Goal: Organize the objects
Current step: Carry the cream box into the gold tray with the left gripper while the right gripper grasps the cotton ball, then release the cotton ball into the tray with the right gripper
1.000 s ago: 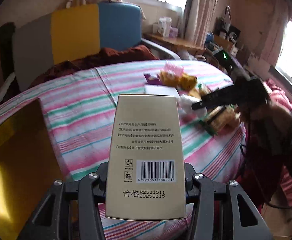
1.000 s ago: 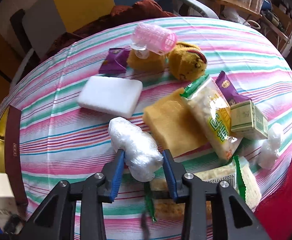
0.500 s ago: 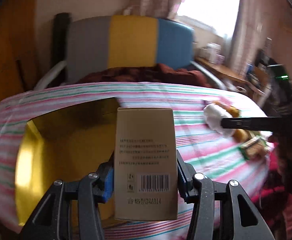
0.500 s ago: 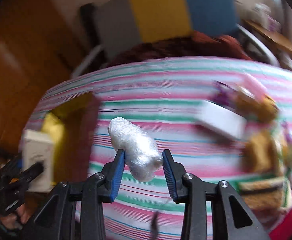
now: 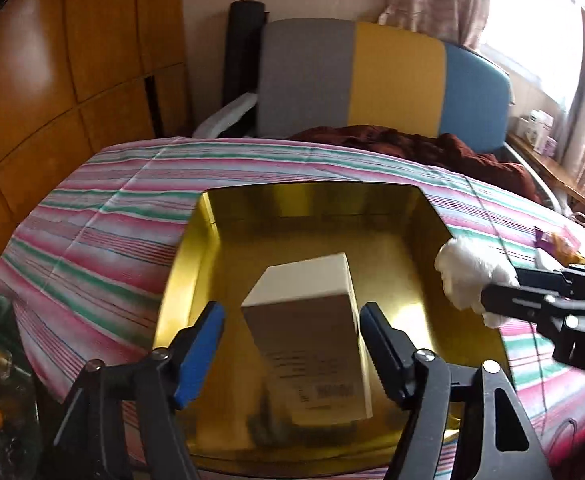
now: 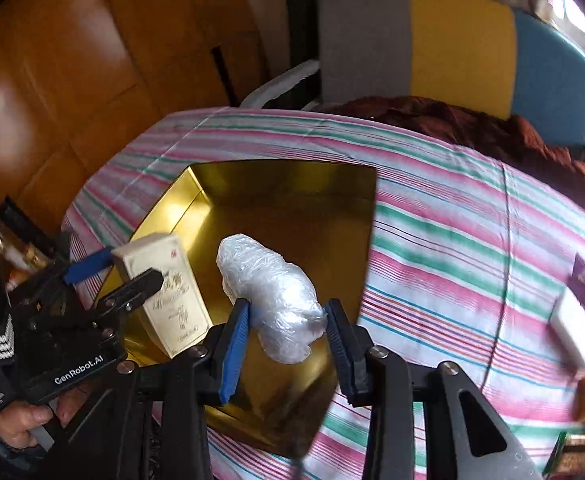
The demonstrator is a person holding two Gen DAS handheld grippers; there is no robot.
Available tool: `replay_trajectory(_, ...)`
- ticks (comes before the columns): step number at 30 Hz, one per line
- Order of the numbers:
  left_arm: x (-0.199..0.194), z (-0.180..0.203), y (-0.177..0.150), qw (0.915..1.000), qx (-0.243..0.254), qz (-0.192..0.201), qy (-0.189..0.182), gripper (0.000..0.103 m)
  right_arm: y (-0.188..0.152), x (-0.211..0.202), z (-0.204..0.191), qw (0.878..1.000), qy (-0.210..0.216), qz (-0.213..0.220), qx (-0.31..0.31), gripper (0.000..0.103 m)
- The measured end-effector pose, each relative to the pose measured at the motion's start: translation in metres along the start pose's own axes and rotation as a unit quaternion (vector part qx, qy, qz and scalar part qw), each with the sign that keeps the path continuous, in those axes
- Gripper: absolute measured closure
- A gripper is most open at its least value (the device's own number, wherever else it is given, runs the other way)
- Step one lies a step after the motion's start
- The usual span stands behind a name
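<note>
The left gripper has its jaws spreading apart, blue pads clear on both sides of the cream carton, which a second ago was pinched upright between them above the striped cloth; the carton now stands loose between the fingers inside the gold tray, leaning slightly (whether its base sits flat on the tray floor is hard to tell). The right gripper is clamped on the plastic-wrapped bundle, its jaws starting to ease open though the pads still press the wrap on both sides. A second ago that bundle hung over the cluttered end of the table among snack packets; now it hangs over the tray's right half, just beside the carton. From the right wrist view, the person's hand grips the left tool's handle at lower left. Beyond the tray lies the striped tablecloth, then a grey, yellow and blue chair back, with remaining items well apart at the far right.
</note>
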State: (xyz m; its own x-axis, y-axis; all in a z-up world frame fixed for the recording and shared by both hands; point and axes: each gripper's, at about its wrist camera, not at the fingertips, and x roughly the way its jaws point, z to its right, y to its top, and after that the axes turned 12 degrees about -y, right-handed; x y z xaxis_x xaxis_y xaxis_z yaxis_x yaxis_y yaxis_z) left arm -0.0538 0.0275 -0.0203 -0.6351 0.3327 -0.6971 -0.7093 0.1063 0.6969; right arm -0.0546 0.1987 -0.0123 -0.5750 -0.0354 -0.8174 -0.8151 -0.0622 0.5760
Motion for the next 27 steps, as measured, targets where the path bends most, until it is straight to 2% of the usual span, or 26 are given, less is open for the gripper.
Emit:
replay_trajectory(4, 0.003, -0.005, 0.002, 0.9999, -0.007, -0.004, 0.012, 0.019, 0.000, 0.003, -0.009, 1.000, -0.013, 0.013, -0.015, 0.060)
replay_trajectory(9, -0.004, -0.007, 0.001, 0.9997, -0.010, 0.008, 0.019, 0.019, -0.007, -0.005, -0.021, 0.998, -0.041, 0.039, -0.041, 0.049)
replay_trajectory(11, -0.007, -0.008, 0.004, 0.9996, -0.012, 0.016, 0.021, 0.013, -0.007, -0.009, -0.026, 0.996, -0.047, 0.053, -0.045, 0.047)
replay_trajectory(14, -0.016, -0.005, 0.007, 0.9990, -0.010, 0.034, 0.028, 0.006, -0.010, -0.026, -0.024, 0.993, -0.058, 0.093, -0.035, 0.047)
replay_trajectory(19, -0.032, -0.002, 0.010, 0.9978, -0.011, 0.062, 0.023, 0.000, -0.020, -0.041, -0.024, 0.987, -0.094, 0.132, -0.014, 0.046)
replay_trajectory(27, -0.045, 0.003, 0.009, 0.9963, -0.012, 0.080, 0.029, 0.000, -0.034, -0.033, -0.018, 0.990, -0.095, 0.102, 0.023, 0.046)
